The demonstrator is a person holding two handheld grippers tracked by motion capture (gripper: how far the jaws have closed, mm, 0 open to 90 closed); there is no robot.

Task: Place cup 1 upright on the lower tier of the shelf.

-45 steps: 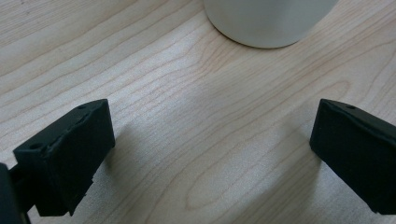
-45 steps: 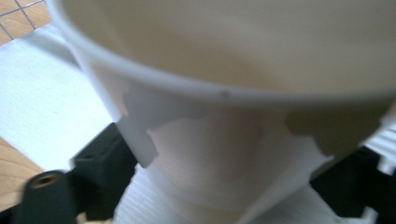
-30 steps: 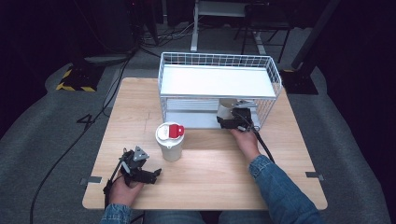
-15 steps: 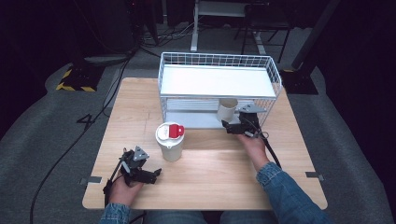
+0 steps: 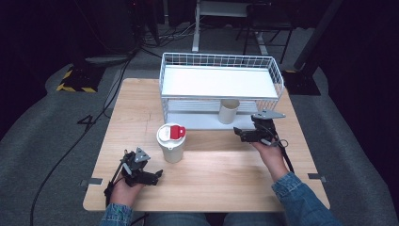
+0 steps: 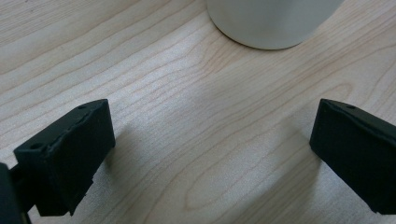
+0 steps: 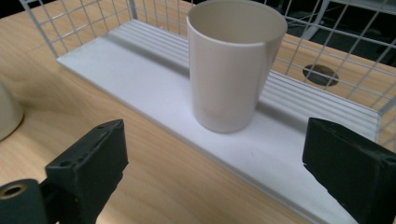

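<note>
Dark room with grey floor; pale wooden worktop (image 5: 211, 188) in the middle. Nearest, at the front left, the left gripper (image 5: 157, 175) lying low on the wood, jaws wide apart with bare wood between them; just past it, a white tub with a red and white lid (image 5: 171, 142), its round base near the jaws in the left gripper view. Farther right, the right gripper (image 5: 237, 133) held above the wood, jaws spread wide and gripping nothing. Beyond them, close but not touching, the cream cup (image 7: 233, 65), standing upright on the bottom shelf of the white wire rack (image 5: 221, 61), near its front edge; behind that, cables and desk legs.
</note>
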